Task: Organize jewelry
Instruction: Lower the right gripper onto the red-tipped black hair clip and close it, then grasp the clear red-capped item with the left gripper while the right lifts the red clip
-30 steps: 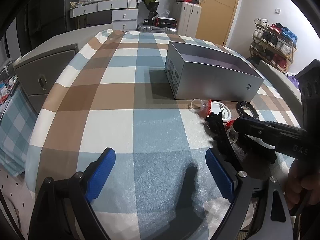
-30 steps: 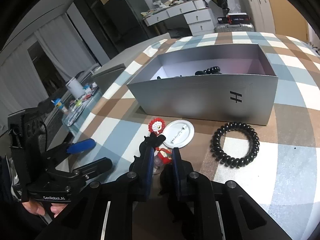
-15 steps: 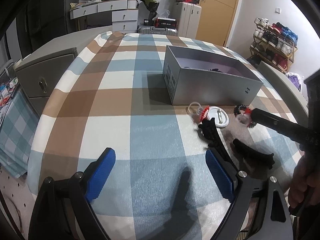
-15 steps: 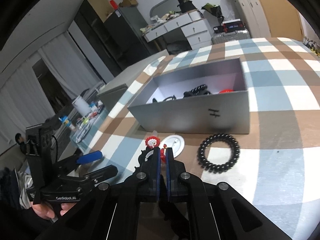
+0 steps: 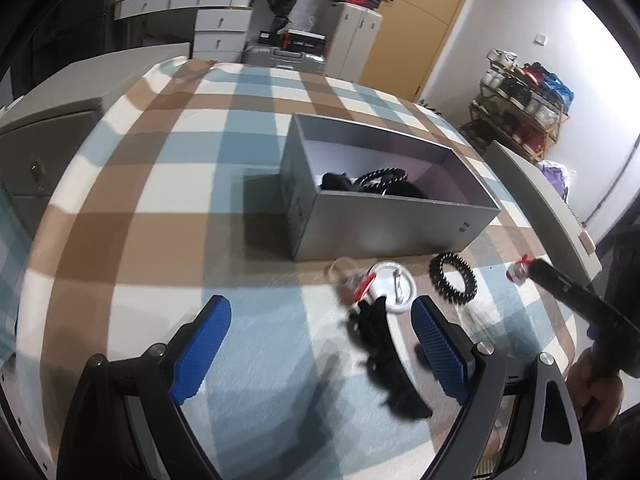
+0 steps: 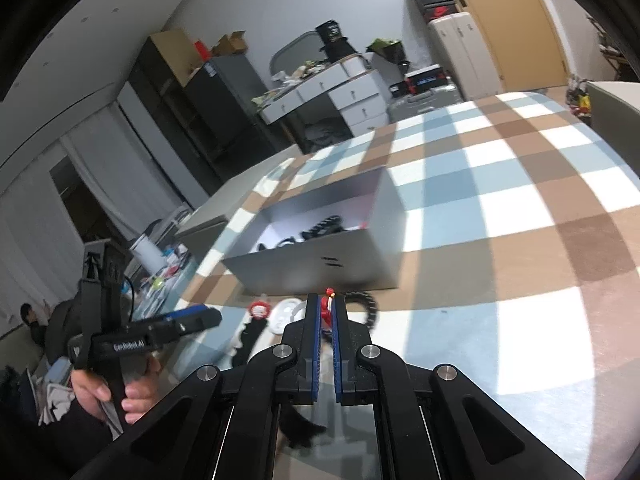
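An open grey box (image 5: 384, 220) stands on the checked tablecloth (image 5: 160, 184) with black hair ties (image 5: 380, 178) inside. In front of it lie a white round badge (image 5: 394, 286), a black coil hair tie (image 5: 452, 280), a red flower piece (image 5: 362, 288), a clear ring (image 5: 340, 270) and a black hair clip (image 5: 376, 344). My right gripper (image 6: 326, 302) is shut on a small red trinket (image 6: 327, 307) and holds it above the cloth, short of the box (image 6: 320, 260). My left gripper (image 5: 320, 336) stands wide open over the cloth, holding nothing.
A person's hand (image 6: 104, 392) holds the left gripper's handle at the table's left edge. Grey cabinets (image 5: 44, 120) flank the table. Drawers (image 5: 216, 20), a suitcase (image 5: 280, 54) and a shoe rack (image 5: 524, 96) stand beyond it. Bare cloth lies left of the box.
My right gripper closed on the small red trinket and lifted it off the cloth, moving right in the left wrist view. The left gripper rose slightly, so the box's inside shows.
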The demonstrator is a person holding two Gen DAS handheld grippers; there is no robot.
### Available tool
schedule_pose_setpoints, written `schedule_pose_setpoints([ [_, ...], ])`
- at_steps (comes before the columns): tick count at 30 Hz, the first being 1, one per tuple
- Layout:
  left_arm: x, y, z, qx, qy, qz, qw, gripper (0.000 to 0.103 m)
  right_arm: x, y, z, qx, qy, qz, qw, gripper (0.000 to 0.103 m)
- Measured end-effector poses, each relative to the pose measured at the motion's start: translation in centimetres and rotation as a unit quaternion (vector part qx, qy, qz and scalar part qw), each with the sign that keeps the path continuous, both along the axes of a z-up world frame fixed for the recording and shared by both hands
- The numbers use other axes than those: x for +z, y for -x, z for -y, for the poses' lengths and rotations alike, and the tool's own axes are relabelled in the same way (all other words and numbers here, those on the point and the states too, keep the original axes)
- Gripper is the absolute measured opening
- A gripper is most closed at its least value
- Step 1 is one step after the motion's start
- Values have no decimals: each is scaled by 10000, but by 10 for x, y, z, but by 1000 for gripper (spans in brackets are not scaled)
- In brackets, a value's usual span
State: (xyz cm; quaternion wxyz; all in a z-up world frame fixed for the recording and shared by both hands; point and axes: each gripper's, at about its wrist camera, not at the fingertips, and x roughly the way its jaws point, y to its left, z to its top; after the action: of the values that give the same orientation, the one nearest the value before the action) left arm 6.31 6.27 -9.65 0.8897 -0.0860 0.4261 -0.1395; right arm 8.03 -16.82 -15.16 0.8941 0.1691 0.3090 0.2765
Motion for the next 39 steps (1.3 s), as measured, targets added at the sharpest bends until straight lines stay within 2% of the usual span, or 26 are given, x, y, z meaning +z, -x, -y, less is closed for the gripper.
schedule_pose_setpoints([
  [8, -2, -13, 15, -481, 53, -49, 9988, 88, -8, 2, 19, -150, -91, -106, 9998, 4],
  [12, -6, -19, 19, -621, 150, -200, 9978, 72, -6, 5, 20, -90, -105, -24, 9999, 4],
  [15, -7, -18, 22, -680, 119, -209, 9974, 68, -6, 6, 20, -60, -107, 6, 9999, 4],
  [18, -6, -19, 22, -747, 145, -231, 9968, 58, -6, 6, 20, -43, -134, 19, 9999, 4],
  [20, -7, -21, 22, -737, 155, -254, 9968, 55, -6, 6, 20, -38, -145, 6, 9999, 4],
  [24, -9, -25, 19, -749, 274, -368, 9961, 43, -7, 7, 22, -52, -171, -12, 9998, 4],
  [30, -11, -28, 16, -639, 229, -504, 9964, 25, -9, 9, 25, -96, -198, -47, 9997, 4],
  [33, -11, -28, 13, -646, 336, -541, 9959, 24, -10, 8, 25, -108, -220, -74, 9997, 4],
  [39, -9, -23, 17, -630, 174, -508, 9966, 23, -10, 9, 25, -102, -223, -57, 9997, 5],
])
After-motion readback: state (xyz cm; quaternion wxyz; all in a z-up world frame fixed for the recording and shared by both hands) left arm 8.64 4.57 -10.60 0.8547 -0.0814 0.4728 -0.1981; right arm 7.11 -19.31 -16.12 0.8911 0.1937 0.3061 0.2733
